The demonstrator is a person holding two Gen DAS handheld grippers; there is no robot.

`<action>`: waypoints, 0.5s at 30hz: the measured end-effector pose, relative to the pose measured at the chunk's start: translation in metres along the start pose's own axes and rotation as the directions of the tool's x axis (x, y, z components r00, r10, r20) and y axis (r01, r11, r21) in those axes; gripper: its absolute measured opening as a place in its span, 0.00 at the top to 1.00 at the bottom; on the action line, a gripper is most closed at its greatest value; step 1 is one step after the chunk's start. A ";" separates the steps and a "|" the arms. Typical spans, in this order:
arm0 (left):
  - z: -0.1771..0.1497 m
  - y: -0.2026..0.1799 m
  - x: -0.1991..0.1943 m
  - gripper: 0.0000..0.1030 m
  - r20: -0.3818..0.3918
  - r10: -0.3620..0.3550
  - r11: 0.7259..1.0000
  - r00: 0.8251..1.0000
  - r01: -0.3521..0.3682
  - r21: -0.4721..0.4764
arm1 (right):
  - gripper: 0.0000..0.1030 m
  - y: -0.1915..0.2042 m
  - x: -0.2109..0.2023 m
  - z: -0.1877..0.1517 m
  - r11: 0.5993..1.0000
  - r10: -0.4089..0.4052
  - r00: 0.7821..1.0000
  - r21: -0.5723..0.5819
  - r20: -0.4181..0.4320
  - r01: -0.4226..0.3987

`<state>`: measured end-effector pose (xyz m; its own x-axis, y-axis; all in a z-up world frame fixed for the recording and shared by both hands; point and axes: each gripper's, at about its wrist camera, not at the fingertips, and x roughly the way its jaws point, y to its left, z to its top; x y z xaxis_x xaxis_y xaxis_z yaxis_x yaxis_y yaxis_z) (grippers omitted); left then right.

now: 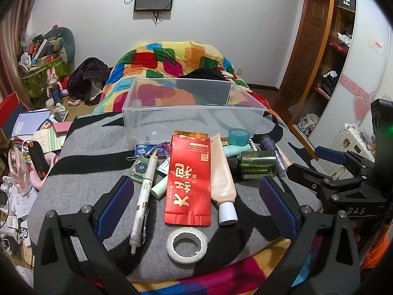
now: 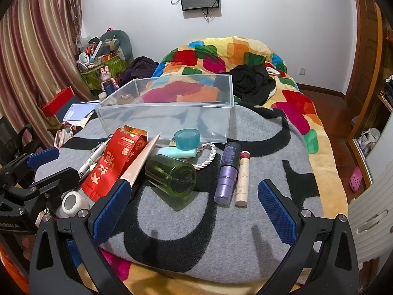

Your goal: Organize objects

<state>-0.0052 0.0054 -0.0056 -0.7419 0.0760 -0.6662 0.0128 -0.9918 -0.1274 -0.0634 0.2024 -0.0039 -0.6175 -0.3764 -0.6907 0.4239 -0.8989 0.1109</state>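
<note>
1. Left gripper (image 1: 196,196) spread wide, grasping nothing, poised above the grey-and-black blanket (image 1: 98,172); right gripper (image 2: 194,204) likewise spread wide and unladen.
2. Nearest the left fingers: white tape roll (image 1: 187,246) lying flat at the blanket's front edge.
3. Just beyond, side by side and lengthwise: white pen (image 1: 144,196), red foil pouch (image 1: 189,179), peach tube (image 1: 223,179) with its white cap toward the camera.
4. Right of those, a green glass jar (image 2: 172,174) tipped on its side; next to it a purple bottle (image 2: 227,174) and a slim cream tube (image 2: 242,179), touching along their lengths.
5. Farther back: teal tape ring (image 2: 186,139), mint case (image 2: 176,153), braided cord (image 2: 208,158), blue Max box (image 1: 147,148).
6. Behind everything, a clear plastic bin (image 1: 196,108), upright on the blanket, with nothing visible inside.
7. Beyond the bin, a patchwork quilt (image 1: 172,59).
</note>
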 end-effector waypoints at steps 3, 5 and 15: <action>0.001 0.000 0.000 0.00 0.006 0.000 1.000 1.000 0.000 -0.002 | 0.00 -0.001 0.001 0.001 1.000 0.001 1.000 0.000 -0.005 -0.001; 0.002 0.002 0.000 0.00 0.015 0.002 1.000 1.000 -0.002 -0.007 | 0.00 -0.001 0.003 0.001 1.000 0.000 1.000 0.001 -0.010 0.000; 0.003 0.023 0.004 0.18 0.014 0.036 0.999 0.999 -0.035 -0.026 | 0.10 -0.017 0.011 0.005 0.999 -0.018 1.000 0.029 -0.013 0.018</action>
<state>-0.0097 -0.0176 -0.0089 -0.7506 0.0391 -0.6596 0.0562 -0.9909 -0.1227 -0.0812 0.2126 -0.0094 -0.6164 -0.3571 -0.7018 0.3930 -0.9118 0.1188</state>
